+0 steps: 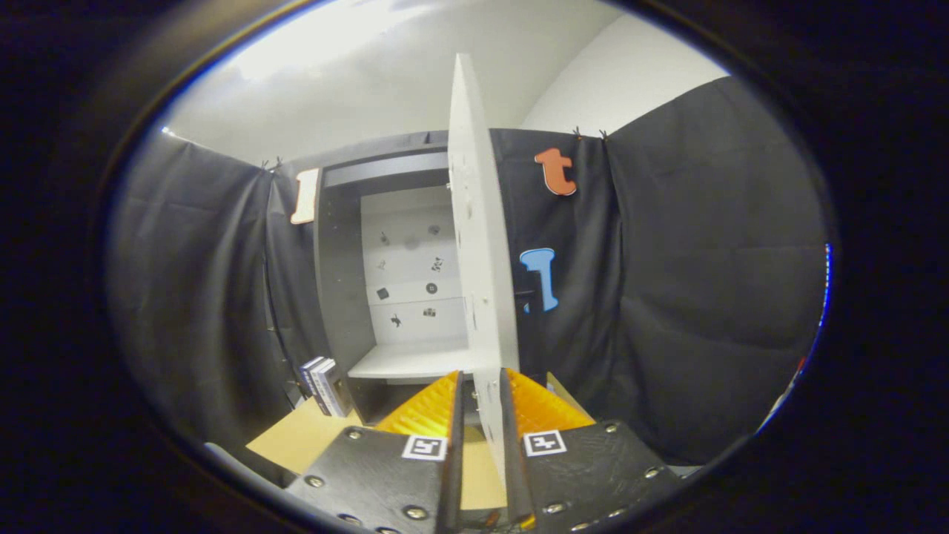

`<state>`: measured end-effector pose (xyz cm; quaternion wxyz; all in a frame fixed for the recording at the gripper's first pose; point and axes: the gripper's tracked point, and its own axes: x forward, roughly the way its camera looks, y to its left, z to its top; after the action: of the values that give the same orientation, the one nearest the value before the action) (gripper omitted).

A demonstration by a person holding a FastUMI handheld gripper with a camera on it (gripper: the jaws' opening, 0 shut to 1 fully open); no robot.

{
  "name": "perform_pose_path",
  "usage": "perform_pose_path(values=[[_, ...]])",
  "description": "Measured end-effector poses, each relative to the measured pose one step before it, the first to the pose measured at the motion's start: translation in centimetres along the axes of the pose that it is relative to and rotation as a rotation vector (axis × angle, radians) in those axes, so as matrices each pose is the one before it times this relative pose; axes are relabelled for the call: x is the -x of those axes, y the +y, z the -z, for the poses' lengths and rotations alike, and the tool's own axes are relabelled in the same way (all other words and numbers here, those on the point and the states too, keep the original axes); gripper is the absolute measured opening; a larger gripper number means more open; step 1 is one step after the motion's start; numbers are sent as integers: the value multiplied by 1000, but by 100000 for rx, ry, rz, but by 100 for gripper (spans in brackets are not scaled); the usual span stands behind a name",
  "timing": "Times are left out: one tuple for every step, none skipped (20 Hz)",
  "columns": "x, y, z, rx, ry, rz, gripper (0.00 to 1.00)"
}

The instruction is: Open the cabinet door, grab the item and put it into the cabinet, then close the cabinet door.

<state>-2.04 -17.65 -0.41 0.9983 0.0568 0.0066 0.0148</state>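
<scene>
The grey cabinet (337, 297) stands ahead against the black cloth. Its door (474, 222) is swung wide open and I see it almost edge-on, running from above straight down between my fingers. My gripper (482, 380) is shut on the door's lower free edge, one finger (426, 408) on its inner face and the other on its outer face. Inside, a white shelf (411, 362) and a pale back panel with small dark marks show. A small blue-and-white box (324, 386) stands upright on the tan board, just left of the cabinet's base.
A tan board (300, 437) covers the tabletop under the cabinet and my fingers. Black cloth walls close in on the left, the back and the right. The open door splits the space ahead into left and right halves.
</scene>
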Motion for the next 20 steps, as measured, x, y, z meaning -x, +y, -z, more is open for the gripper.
perform_pose_path(values=[[-109,1471,584,-665,655,-1114,32],[-212,1721,909,-937,1291,-1963,39],[-353,1803,1045,-469,1123,-1863,46],[-703,1373,941,441,1119,-702,54],[-620,1239,986,674,1110,-987,61],[-715,1602,1144,232,1600,-1702,68],[-891,1278,1056,199,1241,-731,76],[-866,1372,1383,302,1588,-859,83],[-805,863,991,-161,1072,552,87],[-1151,807,1053,-444,538,510,93],[-1014,904,1200,-686,1597,-80,99],[-988,1253,1696,-1193,2493,-1305,99],[-800,1004,1232,-1036,1265,-917,99],[-976,777,1380,-214,1844,-911,99],[-865,584,1426,536,1992,-272,99],[-1064,260,1385,822,1936,291,99],[-987,490,1281,589,2294,-100,99],[-1035,574,1086,135,1530,-213,99],[-931,560,1142,-340,1637,-690,99],[-935,374,1221,32,1894,-485,99]])
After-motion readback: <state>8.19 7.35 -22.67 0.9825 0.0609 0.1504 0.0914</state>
